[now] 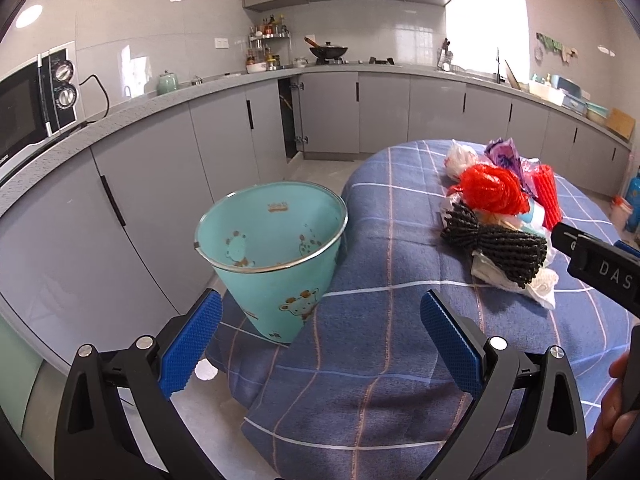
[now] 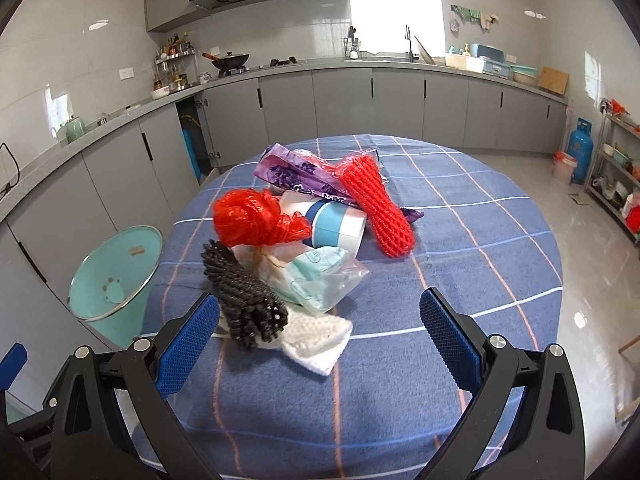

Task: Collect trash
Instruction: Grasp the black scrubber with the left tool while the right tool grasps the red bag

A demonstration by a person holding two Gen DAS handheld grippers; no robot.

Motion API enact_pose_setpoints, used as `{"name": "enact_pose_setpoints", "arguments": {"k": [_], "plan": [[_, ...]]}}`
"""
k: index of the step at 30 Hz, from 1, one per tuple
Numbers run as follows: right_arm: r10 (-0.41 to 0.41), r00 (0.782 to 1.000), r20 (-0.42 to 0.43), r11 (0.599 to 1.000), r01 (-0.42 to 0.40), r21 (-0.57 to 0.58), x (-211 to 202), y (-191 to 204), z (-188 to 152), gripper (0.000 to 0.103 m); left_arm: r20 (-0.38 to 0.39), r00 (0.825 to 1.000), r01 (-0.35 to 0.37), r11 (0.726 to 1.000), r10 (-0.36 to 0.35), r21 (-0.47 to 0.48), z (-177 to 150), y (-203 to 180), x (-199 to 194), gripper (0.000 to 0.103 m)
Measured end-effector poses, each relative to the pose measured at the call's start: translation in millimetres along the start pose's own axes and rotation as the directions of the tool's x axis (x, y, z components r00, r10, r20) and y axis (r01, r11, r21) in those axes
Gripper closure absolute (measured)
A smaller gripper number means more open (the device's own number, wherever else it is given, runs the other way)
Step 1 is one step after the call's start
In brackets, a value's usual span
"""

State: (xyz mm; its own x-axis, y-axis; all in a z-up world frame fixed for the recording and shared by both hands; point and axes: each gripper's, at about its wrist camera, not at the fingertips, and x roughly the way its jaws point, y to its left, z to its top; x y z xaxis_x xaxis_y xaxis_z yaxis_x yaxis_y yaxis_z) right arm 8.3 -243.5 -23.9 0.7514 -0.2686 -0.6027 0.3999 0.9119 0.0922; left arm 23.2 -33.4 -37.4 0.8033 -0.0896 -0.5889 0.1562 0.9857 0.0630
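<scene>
Ahead of both grippers lies the blue checked table — the teal bin stands beside its edge, just beyond the left gripper. Trash pile sits past the right gripper; both spread wide, holding nothing.

A heap of trash sits on the blue checked tablecloth. At the near end lies a black foam net, twisted, resting partly on a white foam net. Beside them is a clear bag with pale teal print, crumpled. A red plastic bag, bunched into a ball, sits on top of the heap, touching a paper cup with blue bands that lies on its side, mouth toward the near side. Behind it a red foam net lies stretched out, against a purple wrapper. A teal bin with cartoon prints and a metal rim stands tilted by the table's left edge, open, nothing visible inside.
</scene>
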Motion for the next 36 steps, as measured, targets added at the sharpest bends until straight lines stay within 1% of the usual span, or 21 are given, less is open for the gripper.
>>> {"name": "enact_pose_setpoints", "arguments": {"k": [4, 7, 9, 11, 13, 15, 17, 18, 19, 20, 21, 23, 25, 27, 29, 31, 32, 34, 35, 36], "plan": [[-0.011, 1.000, 0.007, 1.000, 0.011, -0.009, 6.4, -5.7, 4.4, 0.004, -0.001, 1.000, 0.013, 1.000, -0.013, 0.014, 2.1, -5.4, 7.4, 0.006], [0.001, 1.000, 0.017, 1.000, -0.001, -0.006, 7.0, -14.8, 11.8, 0.004, 0.006, 0.999, 0.035, 0.999, -0.035, 0.030, 6.6, -11.0, 10.5, 0.006], [-0.011, 0.999, 0.038, 1.000, 0.011, -0.007, 5.4, -24.1, 16.9, 0.004, 0.005, 0.999, 0.052, 0.998, -0.052, 0.036, 11.5, -15.2, 13.9, 0.006], [-0.029, 0.998, 0.060, 1.000, 0.030, -0.010, 5.1, -38.2, 21.0, 0.004, -0.009, 0.996, 0.088, 0.996, -0.087, 0.034, 17.5, -19.2, 19.7, 0.006], [-0.042, 0.997, 0.072, 0.999, 0.044, -0.020, 5.7, -48.9, 22.3, 0.004, -0.021, 0.994, 0.106, 0.994, -0.105, 0.028, 23.1, -23.6, 25.8, 0.006], [-0.051, 0.996, 0.076, 0.998, 0.055, -0.041, 7.8, -57.4, 23.2, 0.005, -0.042, 0.987, 0.156, 0.988, -0.155, 0.017, 30.8, -30.4, 32.4, 0.006], [-0.055, 0.995, 0.078, 0.997, 0.059, -0.054, 10.5, -67.1, 22.7, 0.007, -0.043, 0.980, 0.195, 0.981, -0.194, 0.017, 36.6, -39.6, 34.4, 0.007], [-0.047, 0.996, 0.075, 0.997, 0.051, -0.055, 13.3, -69.4, 22.2, 0.016, -0.042, 0.977, 0.209, 0.978, -0.208, 0.027, 39.2, -46.4, 35.4, 0.008], [-0.042, 0.997, 0.066, 0.997, 0.046, -0.055, 15.9, -72.1, 21.4, 0.022, -0.043, 0.974, 0.224, 0.974, -0.222, 0.040, 41.4, -53.5, 37.2, 0.012], [-0.033, 0.998, 0.044, 0.998, 0.035, -0.053, 21.4, -74.9, 20.8, 0.029, -0.056, 0.967, 0.253, 0.966, -0.250, 0.051, 44.1, -62.5, 40.8, 0.014], [-0.024, 0.999, 0.029, 0.999, 0.025, -0.048, 24.8, -76.4, 20.0, 0.030, -0.070, 0.960, 0.276, 0.960, -0.272, 0.052, 46.1, -68.9, 44.8, 0.018], [-0.002, 1.000, 0.006, 1.000, 0.002, -0.029, 31.4, -79.5, 17.8, 0.032, -0.109, 0.947, 0.307, 0.951, -0.301, 0.039, 49.4, -81.5, 58.2, 0.020], [0.018, 1.000, -0.001, 1.000, -0.018, -0.018, 35.9, -81.6, 17.2, 0.033, -0.131, 0.941, 0.318, 0.948, -0.311, 0.036, 50.7, -91.6, 67.7, 0.021], [0.017, 1.000, 0.001, 1.000, -0.016, -0.017, 38.9, -83.3, 17.4, 0.033, -0.151, 0.938, 0.320, 0.947, -0.312, 0.035, 51.8, -102.3, 78.1, 0.021], [0.021, 1.000, -0.002, 1.000, -0.021, -0.008, 43.0, -84.8, 18.3, 0.033, -0.171, 0.930, 0.334, 0.942, -0.325, 0.026, 52.7, -109.3, 85.5, 0.022], [0.040, 0.999, -0.007, 0.999, -0.040, 0.001, 45.1, -86.3, 21.1, 0.033, -0.185, 0.925, 0.343, 0.939, -0.331, 0.031, 53.4, -114.0, 92.0, 0.030], [0.055, 0.998, -0.008, 0.998, -0.055, 0.001, 45.5, -85.9, 23.4, 0.033, -0.193, 0.923, 0.346, 0.938, -0.333, 0.036, 53.3, -115.3, 96.4, 0.032], [0.077, 0.997, 0.000, 0.997, -0.077, -0.007, 44.2, -82.2, 28.4, 0.033, -0.204, 0.915, 0.362, 0.932, -0.348, 0.035, 53.2, -117.2, 103.3, 0.045], [0.088, 0.996, 0.007, 0.996, -0.088, -0.016, 43.7, -79.9, 31.3, 0.033, -0.208, 0.908, 0.377, 0.926, -0.364, 0.025, 52.9, -116.2, 107.2, 0.050], [0.095, 0.995, 0.009, 0.995, -0.095, -0.023, 43.7, -77.5, 33.6, 0.033, -0.211, 0.902, 0.388, 0.921, -0.376, 0.019, 53.3, -115.6, 110.1, 0.060]]}}
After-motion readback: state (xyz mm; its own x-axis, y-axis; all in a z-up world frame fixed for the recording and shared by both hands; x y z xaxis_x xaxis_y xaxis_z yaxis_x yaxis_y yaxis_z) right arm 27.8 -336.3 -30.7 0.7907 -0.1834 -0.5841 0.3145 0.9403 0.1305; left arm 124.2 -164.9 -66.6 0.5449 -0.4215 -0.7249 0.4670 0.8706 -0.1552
